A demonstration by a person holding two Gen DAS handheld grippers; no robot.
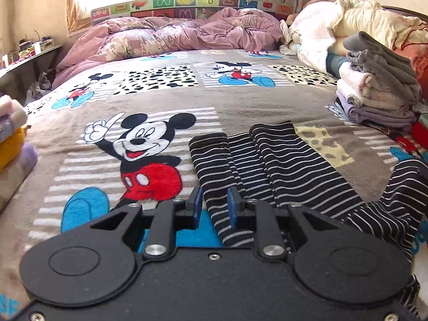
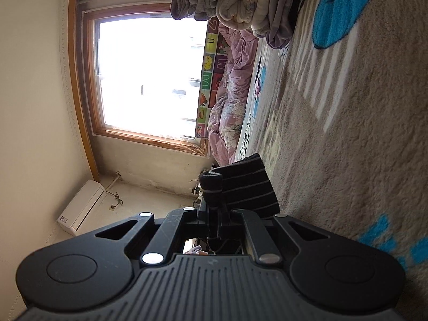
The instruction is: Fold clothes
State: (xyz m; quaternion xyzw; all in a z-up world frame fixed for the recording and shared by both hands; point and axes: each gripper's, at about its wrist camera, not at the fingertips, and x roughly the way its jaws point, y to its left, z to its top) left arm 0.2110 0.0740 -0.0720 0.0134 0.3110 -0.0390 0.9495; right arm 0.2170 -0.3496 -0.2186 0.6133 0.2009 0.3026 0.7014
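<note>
Room: bedroom with a bright window behind the bed's picture-tile headboard; a white wall unit sits beside the window in the rolled right wrist view.
Surface: cartoon-mouse blanket spread over the bed, with a rumpled purple quilt at the far end.
Task garment: black white-striped garment lying on the blanket in long folds; one end reaches away toward the middle of the bed, the other bunches at the right.
Left gripper: blue pads narrowly apart with a strip of the striped cloth between them; it seems pinched, though contact on the left pad is hard to confirm.
Right gripper: clenched on a rolled edge of the same striped cloth, which sticks out past the fingertips.
Folded stack: grey, cream and lilac pieces piled at the blanket's right edge.
Left edge: yellow and lilac fabrics, partly out of view.
</note>
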